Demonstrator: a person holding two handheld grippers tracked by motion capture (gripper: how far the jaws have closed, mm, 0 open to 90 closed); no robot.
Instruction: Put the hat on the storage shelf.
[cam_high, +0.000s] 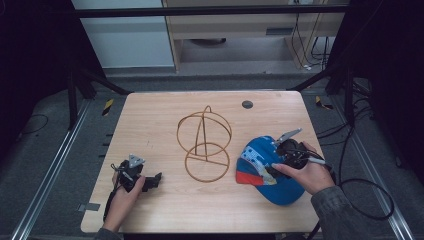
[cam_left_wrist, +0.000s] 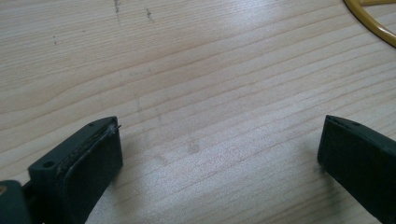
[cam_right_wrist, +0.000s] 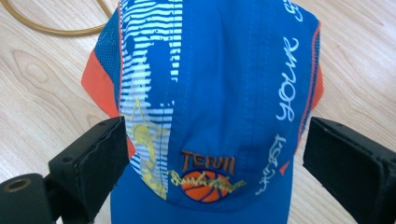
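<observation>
A blue cap with orange side panels, white stripes and a basketball logo lies on the right of the wooden table. My right gripper hovers over its crown. In the right gripper view the cap fills the gap while the right gripper stands open, one jaw on either side of the logo. A gold wire stand of rings and arcs sits mid-table. My left gripper rests at the front left, open, with bare wood between its jaws.
A small dark round hole marks the table's far side. An arc of the wire stand's base ring shows at the top right of the left gripper view, and another arc lies beside the cap. Cables trail on the floor to the right.
</observation>
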